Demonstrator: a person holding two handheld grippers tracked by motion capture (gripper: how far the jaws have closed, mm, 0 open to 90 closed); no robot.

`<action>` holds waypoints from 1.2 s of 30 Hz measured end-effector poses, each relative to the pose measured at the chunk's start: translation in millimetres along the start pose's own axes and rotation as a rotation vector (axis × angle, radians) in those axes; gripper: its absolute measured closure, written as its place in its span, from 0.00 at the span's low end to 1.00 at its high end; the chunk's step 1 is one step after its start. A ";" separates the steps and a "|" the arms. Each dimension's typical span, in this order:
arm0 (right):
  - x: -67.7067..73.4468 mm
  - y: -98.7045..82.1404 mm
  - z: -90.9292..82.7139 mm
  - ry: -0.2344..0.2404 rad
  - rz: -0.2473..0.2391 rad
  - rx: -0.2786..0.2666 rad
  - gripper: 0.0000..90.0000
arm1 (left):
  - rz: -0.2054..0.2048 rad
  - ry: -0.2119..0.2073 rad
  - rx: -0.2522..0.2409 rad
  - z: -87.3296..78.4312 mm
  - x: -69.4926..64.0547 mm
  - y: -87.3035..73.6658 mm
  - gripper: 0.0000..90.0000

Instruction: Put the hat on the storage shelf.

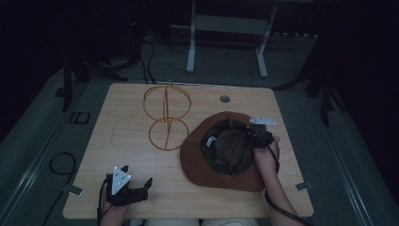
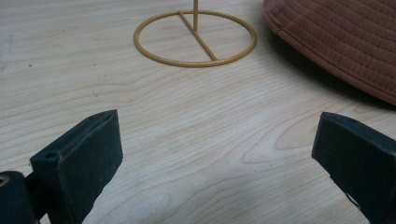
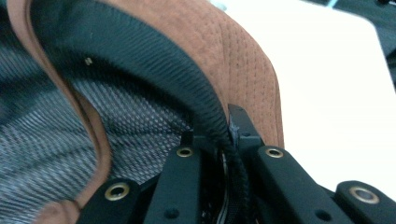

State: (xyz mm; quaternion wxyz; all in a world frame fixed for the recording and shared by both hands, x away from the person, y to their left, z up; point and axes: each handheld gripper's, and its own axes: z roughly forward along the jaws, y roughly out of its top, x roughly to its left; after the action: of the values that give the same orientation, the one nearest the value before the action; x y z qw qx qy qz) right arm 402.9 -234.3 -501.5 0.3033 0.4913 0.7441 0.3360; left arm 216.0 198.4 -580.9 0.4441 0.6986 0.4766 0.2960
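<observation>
The right gripper (image 1: 256,134) sits at the right-hand side of the brown hat (image 1: 221,155), the forearm coming up from the near right corner of the surface (image 1: 122,136) with the wrist bent inward over the brim. Its jaws are pinched on the hat's edge: in the right gripper view the black inner band (image 3: 154,70) and the brown brim run down between the two jaws, which stand close together on them. The hat lies crown-down, opening up, on the right half of the surface toward the near edge; it looks slightly lifted on the gripper's side, though the dim view leaves that unsure. The left gripper (image 1: 128,187) rests by the near left edge, jaws spread wide with only bare wood between them, aimed toward the gold wire stand (image 1: 167,115) upright near the far edge.
</observation>
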 end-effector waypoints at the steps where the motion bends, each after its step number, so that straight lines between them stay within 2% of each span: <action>1: -0.7 2.4 -3.6 0.001 0.003 -0.008 0.93 | -0.005 -0.001 0.001 0.0 0.3 0.3 0.02; 4: -3.9 11.7 -20.4 0.012 0.020 -0.063 0.93 | -0.040 -0.010 0.004 -0.5 1.8 2.3 0.02; 5: -4.7 14.9 -26.7 0.010 0.022 -0.082 0.93 | -0.040 -0.010 0.004 -0.5 1.8 2.3 0.02; 8: -6.1 19.0 -34.3 0.020 0.028 -0.104 0.93 | -0.060 -0.026 0.014 -1.0 1.5 4.5 0.02; 9: -6.8 22.4 -40.4 0.024 0.031 -0.119 0.93 | -0.058 -0.050 0.019 -1.4 -0.8 9.4 0.02; 10: -7.8 30.0 -53.6 0.029 0.028 -0.155 0.93 | -0.062 -0.058 0.019 -1.6 -2.7 12.3 0.02; 11: -8.0 32.7 -57.5 0.029 0.023 -0.161 0.93 | -0.059 -0.075 0.018 -2.3 -4.6 15.4 0.02; 14: -9.1 37.8 -67.8 0.031 0.025 -0.185 0.93 | -0.042 -0.111 0.012 -3.7 -13.2 26.4 0.03; 19: -8.6 38.0 -79.9 0.044 0.036 -0.211 0.93 | 0.025 -0.148 -0.017 -3.4 -31.7 51.4 0.06; 22: -8.0 35.4 -82.6 0.045 0.039 -0.214 0.93 | 0.070 -0.162 -0.011 0.7 -42.6 65.7 0.06; 25: -7.4 31.8 -82.9 0.053 0.040 -0.210 0.93 | 0.103 -0.194 -0.012 5.4 -53.4 79.9 0.06; 29: -5.0 27.7 -84.5 0.053 0.037 -0.208 0.93 | 0.116 -0.217 -0.015 10.3 -61.9 91.7 0.06; 33: -2.9 25.8 -87.7 0.063 0.031 -0.213 0.93 | 0.140 -0.228 -0.009 15.3 -77.1 105.4 0.06; 36: 0.4 25.7 -92.0 0.064 0.019 -0.224 0.93 | 0.146 -0.232 -0.004 18.5 -80.2 111.6 0.06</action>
State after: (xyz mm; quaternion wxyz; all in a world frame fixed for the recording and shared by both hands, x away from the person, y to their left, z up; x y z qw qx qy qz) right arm 344.4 -245.1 -426.7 0.3291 0.4505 0.7065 0.4354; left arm 246.8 100.7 -487.4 0.4749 0.7600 0.3694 0.2458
